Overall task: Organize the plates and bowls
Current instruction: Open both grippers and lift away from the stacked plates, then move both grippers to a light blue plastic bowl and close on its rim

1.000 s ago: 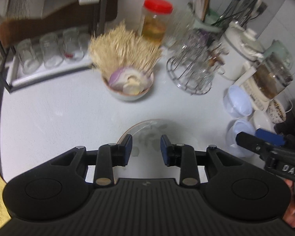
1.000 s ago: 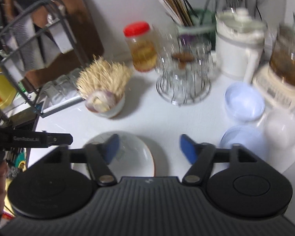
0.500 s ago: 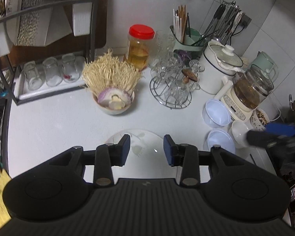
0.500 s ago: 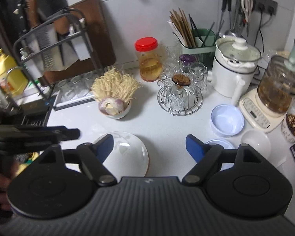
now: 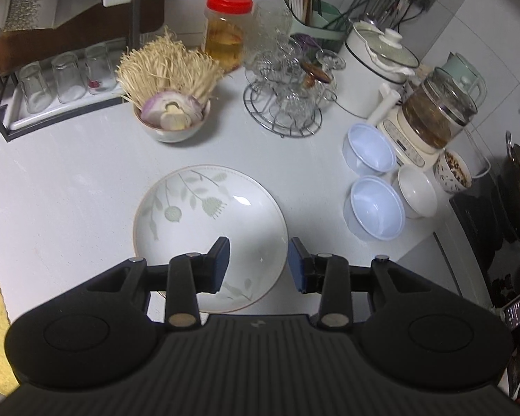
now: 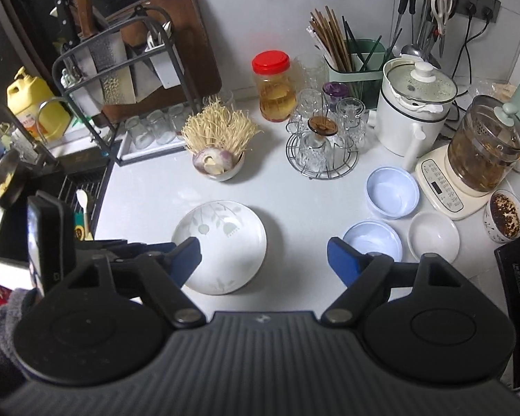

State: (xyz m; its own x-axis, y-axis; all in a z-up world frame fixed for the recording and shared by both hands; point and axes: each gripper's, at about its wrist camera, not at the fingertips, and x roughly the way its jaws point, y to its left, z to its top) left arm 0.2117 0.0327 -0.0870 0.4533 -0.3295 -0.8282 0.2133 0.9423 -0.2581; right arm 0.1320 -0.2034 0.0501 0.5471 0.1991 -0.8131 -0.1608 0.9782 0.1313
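Note:
A white plate with a pale leaf pattern lies flat on the white counter. My left gripper hangs over the plate's near right part, open, with nothing between its blue pads. In the right wrist view the same plate lies below my right gripper, which stands wide open and empty above the counter. Two light blue bowls and a small white bowl sit to the right of the plate. The right wrist view shows them too: blue bowls and white bowl.
A bowl of enoki mushrooms and onion stands behind the plate, next to a wire rack of glasses and a red-lidded jar. A white pot and a glass kettle crowd the right. A sink lies left.
Both grippers have pulled up and back from the counter, so the whole plate now shows. The left jaws have widened a little. The right gripper has left the left wrist view.

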